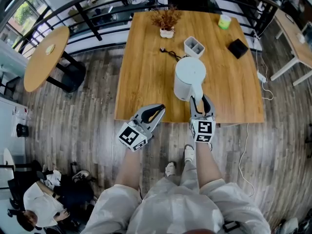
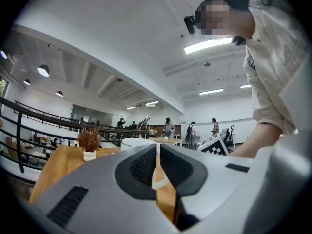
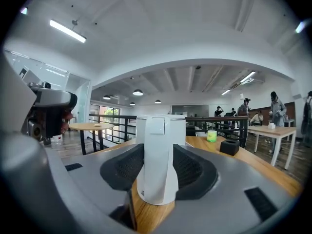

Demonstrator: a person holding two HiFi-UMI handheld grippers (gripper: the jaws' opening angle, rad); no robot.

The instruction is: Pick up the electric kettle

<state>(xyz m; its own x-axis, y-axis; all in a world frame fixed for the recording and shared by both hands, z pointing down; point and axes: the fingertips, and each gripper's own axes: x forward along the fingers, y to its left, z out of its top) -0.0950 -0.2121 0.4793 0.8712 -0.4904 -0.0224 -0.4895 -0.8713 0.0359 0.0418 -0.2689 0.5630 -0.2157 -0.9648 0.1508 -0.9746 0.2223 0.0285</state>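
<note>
Straddling electric kettle (image 3: 161, 130) handle, right hand-held gripper (image 3: 158, 162) released, jaws apart either side

Likely office mezzanine: railing (image 2: 19, 135), tables (image 1: 146, 77)

Wooden surface (image 1: 141, 82) has a little potted dried plant (image 1: 166, 23) at the far edge. Nearer there's a white divided holder (image 1: 194, 47) with a black cable (image 1: 170, 53) just beside it. Black box (image 1: 238, 48) and green cup (image 1: 224, 22) sit off to the right.
</note>
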